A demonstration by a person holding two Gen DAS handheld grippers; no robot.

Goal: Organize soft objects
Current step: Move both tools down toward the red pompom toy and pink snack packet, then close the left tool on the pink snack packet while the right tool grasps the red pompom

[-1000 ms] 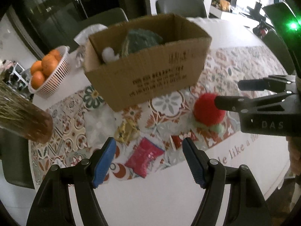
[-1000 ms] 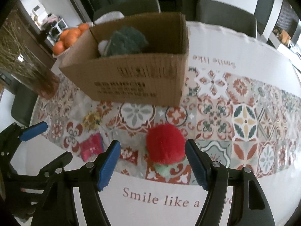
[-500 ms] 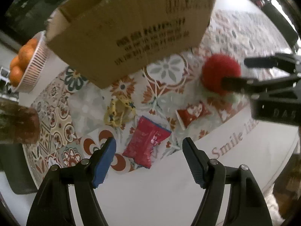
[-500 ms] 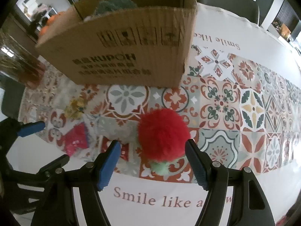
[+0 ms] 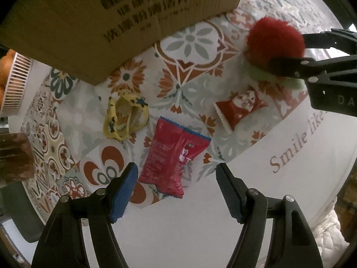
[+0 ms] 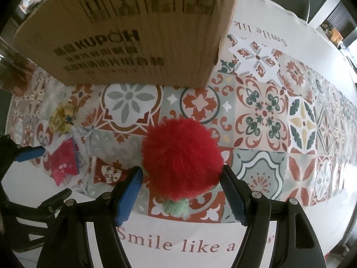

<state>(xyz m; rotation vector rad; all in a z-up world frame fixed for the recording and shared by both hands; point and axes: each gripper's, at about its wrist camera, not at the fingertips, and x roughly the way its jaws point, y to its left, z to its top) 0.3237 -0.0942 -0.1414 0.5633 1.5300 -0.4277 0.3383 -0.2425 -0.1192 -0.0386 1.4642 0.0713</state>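
Observation:
A fluffy red pompom toy (image 6: 180,154) with a pale green base lies on the patterned table runner (image 6: 267,116). My right gripper (image 6: 180,176) is open and straddles it from above, its blue pads level with the fur's sides. A red snack packet (image 5: 176,154) lies flat on the table. My left gripper (image 5: 176,178) hangs open just above the packet's near end, pads clear of it. In the left wrist view the pompom (image 5: 274,40) and the right gripper (image 5: 287,52) sit at upper right. The left gripper (image 6: 55,172) shows at the left of the right wrist view.
A cardboard box (image 5: 111,11) stands just behind the objects. A yellow band (image 5: 125,116) and a small red-and-white sachet (image 5: 239,109) lie near the packet. A white basket (image 5: 13,82) of oranges and a brown vase (image 5: 13,156) stand at the left.
Both grippers have sunk toward the table. The pompom and the packet now sit between their fingers, and the box's inside is out of sight. Jaw widths look unchanged.

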